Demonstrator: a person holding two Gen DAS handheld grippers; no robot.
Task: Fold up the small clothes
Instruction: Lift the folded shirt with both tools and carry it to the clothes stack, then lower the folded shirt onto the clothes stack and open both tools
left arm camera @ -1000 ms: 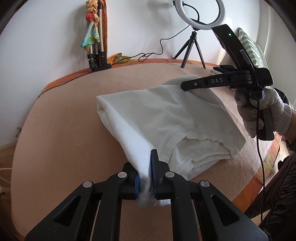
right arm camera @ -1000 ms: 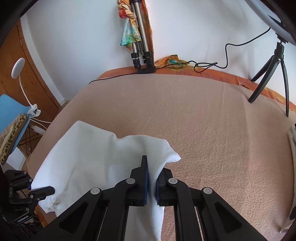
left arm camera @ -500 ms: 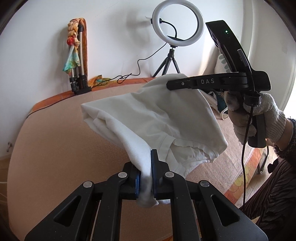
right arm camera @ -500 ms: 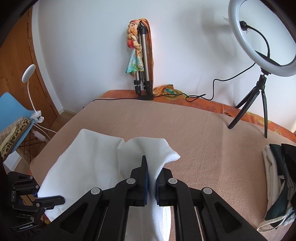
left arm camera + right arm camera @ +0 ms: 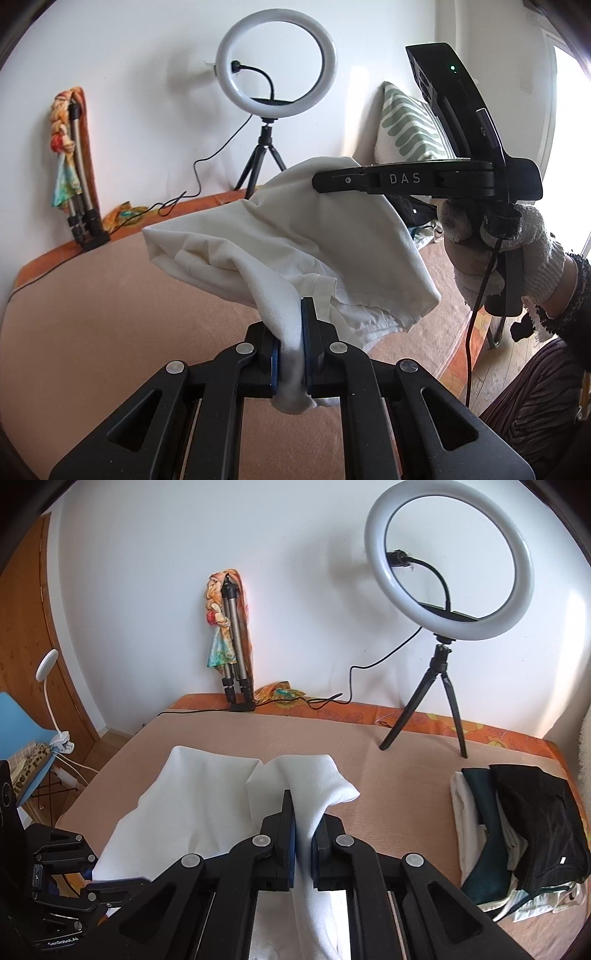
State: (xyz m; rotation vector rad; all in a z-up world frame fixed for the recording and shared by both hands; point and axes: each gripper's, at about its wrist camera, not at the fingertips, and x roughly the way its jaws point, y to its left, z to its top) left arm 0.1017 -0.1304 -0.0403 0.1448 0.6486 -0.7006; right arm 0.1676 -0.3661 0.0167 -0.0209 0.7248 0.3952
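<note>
A white garment [image 5: 295, 236] hangs in the air above the peach bed cover [image 5: 110, 314], stretched between both grippers. My left gripper [image 5: 291, 326] is shut on a bunched lower edge of it. In the left wrist view my right gripper [image 5: 325, 181] pinches the cloth's upper far corner, held by a gloved hand [image 5: 524, 243]. The right wrist view shows the right gripper [image 5: 303, 812] shut on a fold of the white garment [image 5: 207, 797]. There the left gripper [image 5: 92, 884] grips its lower left corner. The garment sags in loose folds between the two.
A ring light on a tripod [image 5: 447, 565] stands at the back of the bed. A folded tripod with a colourful scarf [image 5: 232, 635] leans on the wall. Folded dark and white clothes [image 5: 524, 827] lie stacked at the right. A green-patterned pillow [image 5: 410, 125] is propped behind.
Both grippers have risen and swung to the right with the garment. It lay on the bed before and now hangs clear of the cover.
</note>
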